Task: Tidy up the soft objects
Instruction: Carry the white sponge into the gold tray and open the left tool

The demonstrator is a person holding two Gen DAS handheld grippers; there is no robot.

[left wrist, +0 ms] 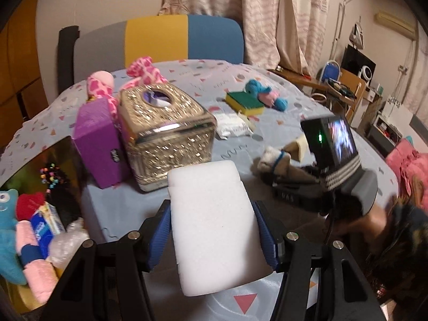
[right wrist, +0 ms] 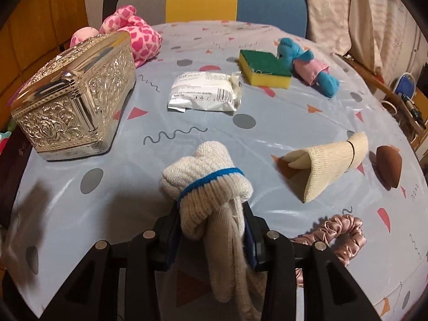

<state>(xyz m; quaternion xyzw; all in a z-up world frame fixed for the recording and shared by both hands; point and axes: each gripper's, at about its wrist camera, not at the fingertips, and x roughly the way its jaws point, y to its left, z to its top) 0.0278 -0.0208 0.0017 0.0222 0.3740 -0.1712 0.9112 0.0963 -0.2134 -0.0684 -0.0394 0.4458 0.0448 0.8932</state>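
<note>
My left gripper (left wrist: 212,230) is closed on a white foam block (left wrist: 214,214), one blue pad pressed against each of its long sides; the block's long axis runs straight ahead along my fingers and it is carried clear of the table (left wrist: 267,139). To the lower left of this gripper, nearer than anything else on that side, sits an open container (left wrist: 64,160) with a reflective wall that already holds soft items, including a teal plush (left wrist: 6,230) and a pink roll (left wrist: 32,264); I judge this to be the drop point, so the next move for the block is a swing leftward and down. My right gripper (right wrist: 211,230) is clamped on a bundle of cream knit gloves (right wrist: 206,176) with a blue cuff band; the rolled cuff end projects forward past the fingertips and the loose fabric hangs below between the fingers. The left hand is clearly the nearer one to the container, so I judge the right should follow it. Just beside the right gripper lies a pink satin scrunchie (right wrist: 339,232). Farther out lie a folded beige cloth (right wrist: 326,160) and a brown sponge (right wrist: 388,163), then the silver tissue box (right wrist: 77,99) and a white packet (right wrist: 206,91). Farthest are a green-and-yellow scouring sponge (right wrist: 264,67), a blue plush (right wrist: 302,61) and a pink spotted plush (right wrist: 133,32).
</note>
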